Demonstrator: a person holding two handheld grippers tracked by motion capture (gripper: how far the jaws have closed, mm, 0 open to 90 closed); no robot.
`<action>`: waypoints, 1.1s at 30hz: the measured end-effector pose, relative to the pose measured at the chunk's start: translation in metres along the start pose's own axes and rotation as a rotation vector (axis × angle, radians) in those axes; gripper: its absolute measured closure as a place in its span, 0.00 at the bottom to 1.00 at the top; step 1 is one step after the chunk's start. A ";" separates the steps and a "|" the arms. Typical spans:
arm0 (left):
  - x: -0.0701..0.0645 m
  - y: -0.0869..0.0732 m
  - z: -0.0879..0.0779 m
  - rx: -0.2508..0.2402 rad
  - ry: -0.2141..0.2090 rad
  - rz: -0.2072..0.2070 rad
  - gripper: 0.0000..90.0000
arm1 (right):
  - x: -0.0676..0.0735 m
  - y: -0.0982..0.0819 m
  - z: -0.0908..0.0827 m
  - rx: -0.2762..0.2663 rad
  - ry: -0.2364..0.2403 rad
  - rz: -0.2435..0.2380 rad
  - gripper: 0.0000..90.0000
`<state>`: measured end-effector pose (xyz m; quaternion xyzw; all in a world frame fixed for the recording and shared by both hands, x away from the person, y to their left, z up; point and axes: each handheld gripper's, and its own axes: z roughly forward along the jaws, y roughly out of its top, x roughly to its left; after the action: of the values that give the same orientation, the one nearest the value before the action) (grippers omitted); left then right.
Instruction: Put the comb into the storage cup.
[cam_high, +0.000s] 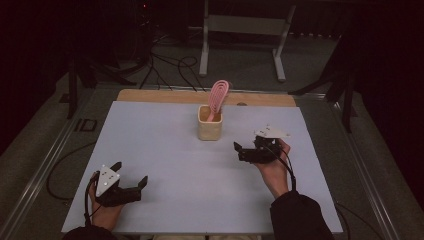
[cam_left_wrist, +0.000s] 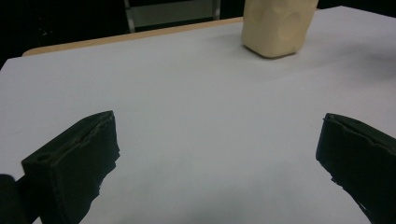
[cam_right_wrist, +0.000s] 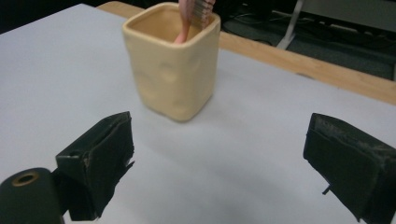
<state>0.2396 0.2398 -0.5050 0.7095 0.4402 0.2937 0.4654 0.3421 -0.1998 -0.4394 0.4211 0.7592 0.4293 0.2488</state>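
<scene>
Toward the far middle of the white surface (cam_high: 150, 150), the pink brush (cam_high: 218, 95) stands handle-down inside the cream cup (cam_high: 209, 125), seemingly already placed or not yet grasped, while the right tool (cam_high: 245, 150) nearby and the left tool (cam_high: 131, 181) gape empty.

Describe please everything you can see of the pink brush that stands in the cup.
The pink brush looks like plastic, with an oval head of open looped ribs. It stands handle down in the cream square cup, head up and leaning toward the far right rim. The cup sits on the white table, toward its far edge. Only the cup touches the brush; both grippers are apart from it.
</scene>
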 end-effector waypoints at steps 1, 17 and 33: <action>0.000 0.001 0.000 -0.002 0.000 -0.001 0.00 | 0.001 -0.003 -0.003 -0.004 0.000 -0.003 0.09; 0.007 0.023 -0.009 -0.037 0.018 0.016 0.00 | -0.007 -0.048 -0.054 -0.066 0.046 -0.007 0.09; 0.006 0.019 -0.011 -0.075 -0.014 0.008 0.00 | -0.009 -0.090 -0.086 -0.182 0.036 0.002 0.09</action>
<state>0.2403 0.2464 -0.4837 0.6952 0.4229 0.3069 0.4936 0.2447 -0.2702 -0.4732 0.3899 0.7209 0.5043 0.2718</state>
